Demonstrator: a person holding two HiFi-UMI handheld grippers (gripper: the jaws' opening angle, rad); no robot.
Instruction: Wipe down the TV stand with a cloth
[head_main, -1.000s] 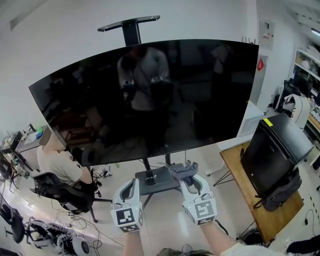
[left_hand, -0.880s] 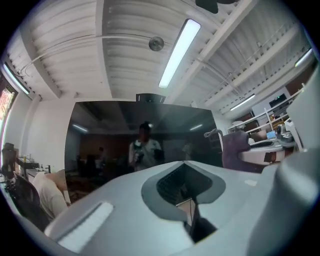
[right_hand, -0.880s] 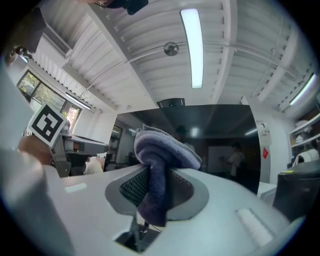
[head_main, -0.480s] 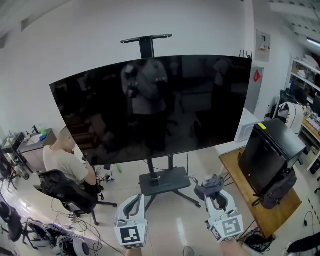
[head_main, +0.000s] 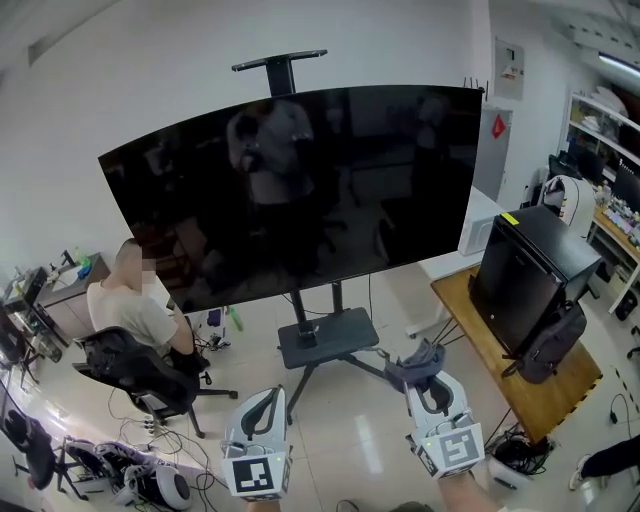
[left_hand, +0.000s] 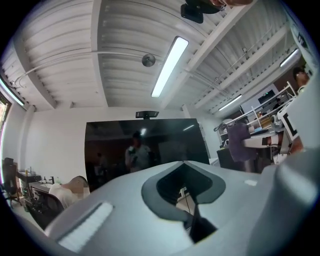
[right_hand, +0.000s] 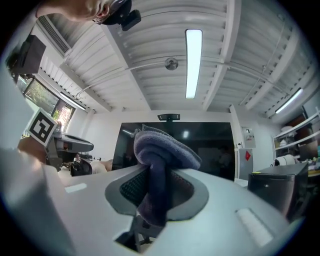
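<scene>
Right gripper closed on a dark blue-grey cloth. The cloth was bunched between the jaws, with a fold bulging above the tips. Left gripper closed too, tips meeting, nothing between them.

Both grippers were held low and near the person, well apart from the TV stand. The cloth hung in the air to the right of the stand's base shelf, touching nothing but the jaws.

The stand stood on the pale floor under the large dark TV screen. Its flat grey shelf carried one small dark item I could not identify.

Progress: no contact between cloth and stand at this moment. The shelf showed no streaks, damp marks or dust lines, so I could not tell whether any of it had been wiped. My guess was that the shelf, post and legs were all left to do.

Writing: none legible.
- No brand visible on the screen.
- The marker cube on each gripper bore only black-and-white square patterns.
- A red diamond sign on the far wall was too small to read.
- A yellow label sat on top of the black cabinet at right, also unreadable.

A person sat at left, uninvolved.
</scene>
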